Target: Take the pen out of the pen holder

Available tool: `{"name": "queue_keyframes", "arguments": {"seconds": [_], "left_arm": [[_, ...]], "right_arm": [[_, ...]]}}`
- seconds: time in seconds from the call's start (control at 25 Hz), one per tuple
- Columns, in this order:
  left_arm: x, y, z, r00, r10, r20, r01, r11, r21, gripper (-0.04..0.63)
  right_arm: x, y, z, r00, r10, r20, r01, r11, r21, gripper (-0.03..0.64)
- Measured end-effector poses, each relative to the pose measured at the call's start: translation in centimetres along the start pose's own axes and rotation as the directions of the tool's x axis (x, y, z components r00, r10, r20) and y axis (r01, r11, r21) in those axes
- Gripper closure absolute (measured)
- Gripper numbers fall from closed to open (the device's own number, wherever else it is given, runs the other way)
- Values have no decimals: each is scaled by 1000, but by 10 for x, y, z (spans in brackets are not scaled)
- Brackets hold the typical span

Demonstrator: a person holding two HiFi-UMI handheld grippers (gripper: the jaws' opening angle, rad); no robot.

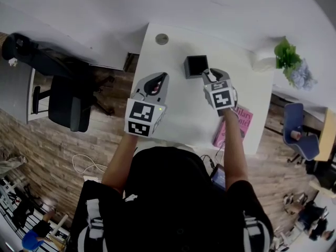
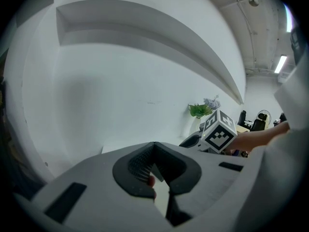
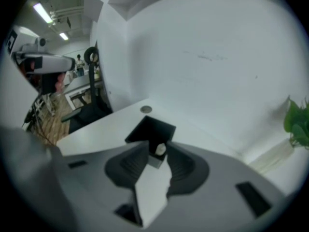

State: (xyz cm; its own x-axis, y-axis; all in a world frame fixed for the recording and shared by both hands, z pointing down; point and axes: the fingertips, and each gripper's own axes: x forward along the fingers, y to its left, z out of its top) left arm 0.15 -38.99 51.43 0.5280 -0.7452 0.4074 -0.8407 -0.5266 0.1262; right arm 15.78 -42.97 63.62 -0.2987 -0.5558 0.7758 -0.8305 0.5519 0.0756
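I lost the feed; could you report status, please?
Left gripper shut, empty. Right gripper shut on pen at pen holder. Nothing in the way.

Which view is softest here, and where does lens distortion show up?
Right gripper view: soft throughout, with the jaws and the pen between them smeared. Left gripper view: sharper, but the wall ledge bows into an arc and the ceiling light glares. Head view: evenly lit, and the desk edges bend slightly.
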Motion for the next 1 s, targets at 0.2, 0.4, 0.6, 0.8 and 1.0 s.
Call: {"name": "queue_keyframes", "arguments": {"seconds": [0.2,0.4,0.6,0.8,1.0], "left_arm": [[2,6,-8,1000,8,-18,-8,1000,-7,575],[2,10,-13,999,15,-37,-16,1000,-24,575],[2,10,-7,1000,5,-31,-7,999,-49,575],[1,9,-7,999,5,-36,-6,999,-39,575],[0,7,-6,1000,1,-31,-3,999,-35,575]], "right_arm": [[15,-2,-4,1000,9,-17,-9,1000,25,491],[20,-3,-8,1000,-1,-28,2,999,41,497],[21,-1,-8,1000,5,-28,-3,998,68,515],[20,-2,-9,999,2,-38,0,997,73,538],[15,-1,-4,1000,7,-13,-6,997,76,540]]}}
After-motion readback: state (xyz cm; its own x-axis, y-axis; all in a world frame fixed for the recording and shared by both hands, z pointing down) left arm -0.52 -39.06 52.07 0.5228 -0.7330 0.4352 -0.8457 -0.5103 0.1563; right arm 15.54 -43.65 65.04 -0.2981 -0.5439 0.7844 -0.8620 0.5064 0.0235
